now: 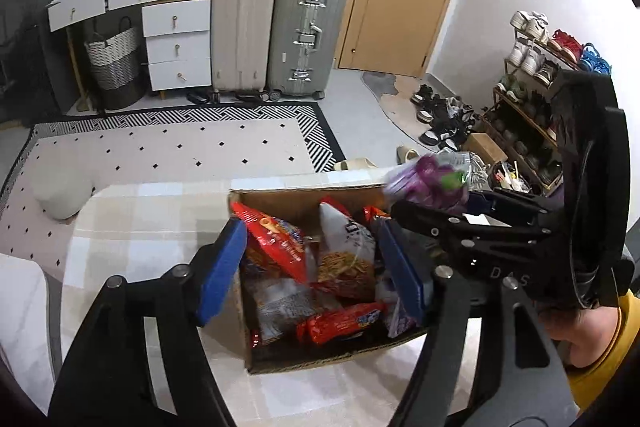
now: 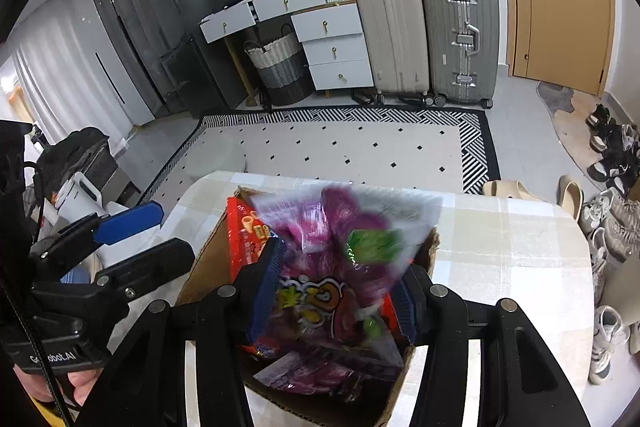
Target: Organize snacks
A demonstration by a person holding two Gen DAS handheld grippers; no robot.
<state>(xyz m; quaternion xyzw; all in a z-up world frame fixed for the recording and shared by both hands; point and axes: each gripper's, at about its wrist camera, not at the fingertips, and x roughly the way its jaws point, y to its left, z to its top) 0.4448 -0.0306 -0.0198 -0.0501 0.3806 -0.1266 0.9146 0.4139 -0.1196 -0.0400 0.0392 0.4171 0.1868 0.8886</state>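
Right gripper [image 2: 336, 291] grasps the purple snack bag [image 2: 340, 247] over the crowded cardboard box [image 1: 280, 363] — left gripper [image 1: 316, 267] released, empty, above the packets; bare tablecloth [image 2: 512, 251] all around.

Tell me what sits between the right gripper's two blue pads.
A purple snack bag, blurred, clamped between the right gripper pads above the cardboard box; the right wrist view shows it.

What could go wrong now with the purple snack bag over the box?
1. The right gripper pinches the purple snack bag only near its lower part, so the floppy bag might slip or swing.
2. The cardboard box already looks crowded with the red snack packs, so the bag may catch on them.
3. The left gripper, jaws apart, sits close over the box and could bump the other gripper.
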